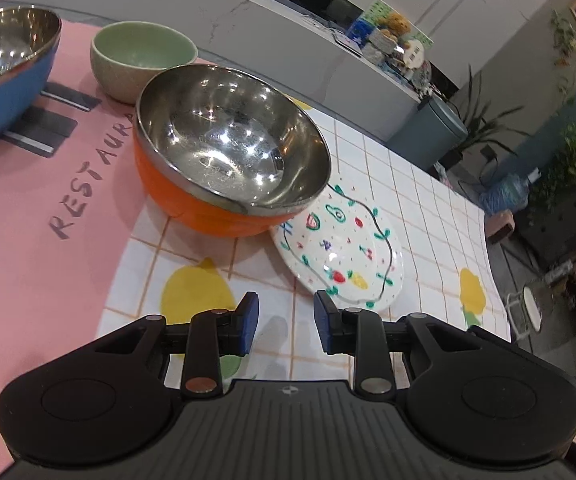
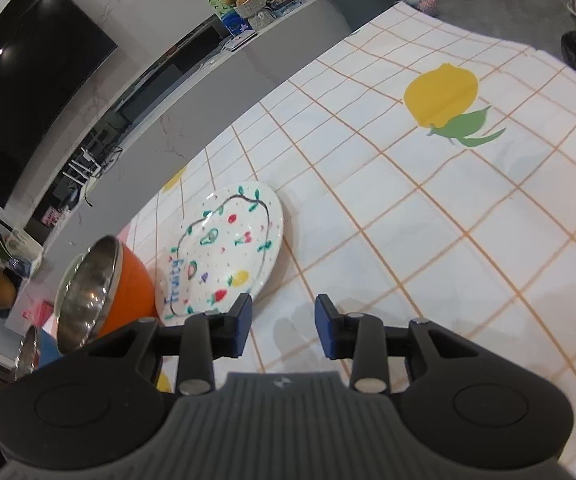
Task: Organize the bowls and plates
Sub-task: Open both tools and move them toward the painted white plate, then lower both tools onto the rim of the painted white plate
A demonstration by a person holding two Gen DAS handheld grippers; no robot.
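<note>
A: Ahead of the left gripper (image 1: 285,322), what blocks the way?

B: The orange bowl (image 1: 224,168) stands straight ahead, its base touching the fruit plate (image 1: 344,248). Behind it the green bowl (image 1: 142,60) and blue bowl (image 1: 4,76) crowd the pink mat (image 1: 40,208).

A: And the right gripper (image 2: 283,326)?

B: The bare checked cloth (image 2: 428,220) on the counter lies open ahead and to its right; the plate sits just left.

Both cameras sit on the grippers and look down slantwise, close over the table (image 2: 428,216), and both see the painted plate (image 1: 344,252) and the orange bowl (image 1: 216,216).
</note>
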